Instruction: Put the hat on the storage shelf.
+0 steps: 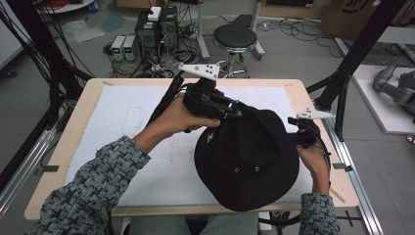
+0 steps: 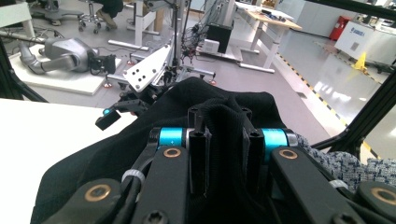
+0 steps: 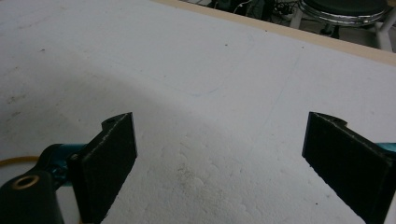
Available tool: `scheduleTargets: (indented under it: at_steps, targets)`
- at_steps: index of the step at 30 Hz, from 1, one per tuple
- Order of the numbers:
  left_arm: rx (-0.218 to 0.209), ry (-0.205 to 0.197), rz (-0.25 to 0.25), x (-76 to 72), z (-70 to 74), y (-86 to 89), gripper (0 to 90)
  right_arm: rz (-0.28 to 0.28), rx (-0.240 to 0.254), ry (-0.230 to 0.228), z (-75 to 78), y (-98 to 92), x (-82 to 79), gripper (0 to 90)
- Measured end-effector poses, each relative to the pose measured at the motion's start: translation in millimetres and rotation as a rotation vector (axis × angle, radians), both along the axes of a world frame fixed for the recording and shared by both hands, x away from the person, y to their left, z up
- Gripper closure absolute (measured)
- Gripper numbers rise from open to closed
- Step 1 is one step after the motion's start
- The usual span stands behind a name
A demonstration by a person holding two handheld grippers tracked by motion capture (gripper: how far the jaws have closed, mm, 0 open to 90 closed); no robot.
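A black bucket hat (image 1: 247, 161) lies over the right half of the white mat (image 1: 127, 122), crown up. My left gripper (image 1: 235, 111) reaches in from the left and is shut on a raised fold of the hat's fabric (image 2: 224, 100) at its far left edge. In the left gripper view that fold is pinched between the jaws of the left gripper (image 2: 223, 135). My right gripper (image 1: 301, 132) sits at the hat's right edge. In the right gripper view the right gripper (image 3: 219, 154) stands wide open over the bare white mat (image 3: 187, 70), with nothing between its jaws.
The mat covers a wooden table whose rim (image 1: 58, 147) shows on all sides. Behind the table stand a black stool (image 1: 235, 36) and computer boxes (image 1: 156, 29) among floor cables. A grey robot arm (image 1: 396, 85) lies on a platform to the right, and black frame posts flank the table.
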State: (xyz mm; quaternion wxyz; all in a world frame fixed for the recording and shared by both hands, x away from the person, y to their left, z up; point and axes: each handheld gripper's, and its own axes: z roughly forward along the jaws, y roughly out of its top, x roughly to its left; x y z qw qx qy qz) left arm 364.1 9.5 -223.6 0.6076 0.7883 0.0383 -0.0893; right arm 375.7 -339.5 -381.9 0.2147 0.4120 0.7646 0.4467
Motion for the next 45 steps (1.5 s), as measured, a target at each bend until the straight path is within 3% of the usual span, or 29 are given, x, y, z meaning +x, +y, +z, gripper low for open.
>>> scheduleTargets:
  at_steps: [5,9,13,25,31,35,40,45]
  targets:
    - [0.010,0.008,-0.010,-0.3,-5.1,-3.5,77.1,0.002,-0.004,-0.004,-0.2,-0.1,0.3,9.8]
    - [0.017,-0.001,-0.014,-0.3,-5.7,-3.6,75.3,0.001,0.001,-0.005,0.0,-0.7,0.0,9.8]
    - [0.032,-0.039,-0.015,-2.1,-6.7,-5.4,71.7,0.000,-0.002,-0.006,-0.2,-0.7,0.0,9.8]
    - [0.055,-0.048,-0.015,-0.2,-9.6,-4.7,64.9,-0.006,-0.003,-0.005,-2.8,-3.8,0.4,9.8]
    - [0.056,-0.049,-0.013,-0.7,-9.8,-4.8,63.5,-0.048,-0.011,-0.004,-2.9,-7.8,0.1,9.8]
    - [0.060,-0.051,-0.015,-0.3,-9.9,-3.9,63.0,-0.124,-0.029,-0.006,-3.0,-12.1,0.5,9.7]
    - [0.061,-0.056,-0.014,-0.3,-10.1,-3.8,61.2,-0.195,-0.006,-0.011,-2.2,-19.3,-0.7,9.7]
    - [0.066,-0.062,-0.007,-0.5,-10.5,-4.0,57.9,-0.219,-0.002,-0.011,-1.8,-22.4,-1.3,9.7]
